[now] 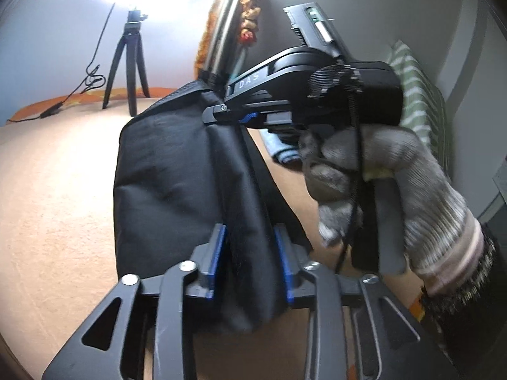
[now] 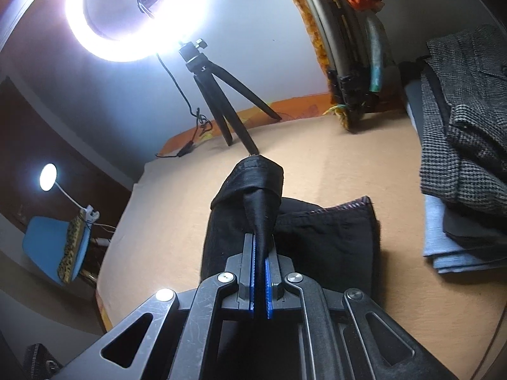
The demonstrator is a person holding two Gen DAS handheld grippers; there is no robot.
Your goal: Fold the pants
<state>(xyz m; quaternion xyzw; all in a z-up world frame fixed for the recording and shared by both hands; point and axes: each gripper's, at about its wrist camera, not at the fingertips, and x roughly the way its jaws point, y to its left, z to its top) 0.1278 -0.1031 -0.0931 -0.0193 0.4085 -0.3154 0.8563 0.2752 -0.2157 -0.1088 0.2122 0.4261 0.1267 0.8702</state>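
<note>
Ring light (image 2: 133,15) on tripod (image 2: 218,95); stacked clothes (image 2: 465,145).

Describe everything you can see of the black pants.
The pants are black woven cloth with stitched hems, already folded into a thick bundle. Both grippers pinch them: the left gripper holds a bunched fold, and the right gripper clamps a thin edge. The bundle hangs raised and tilted over the beige bed; whether it touches the bed is unclear.

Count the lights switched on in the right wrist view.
2. The ring light sits on the tripod at the far edge of the bed; a small desk lamp glows at left, above the blue chair. Others may be out of frame.
</note>
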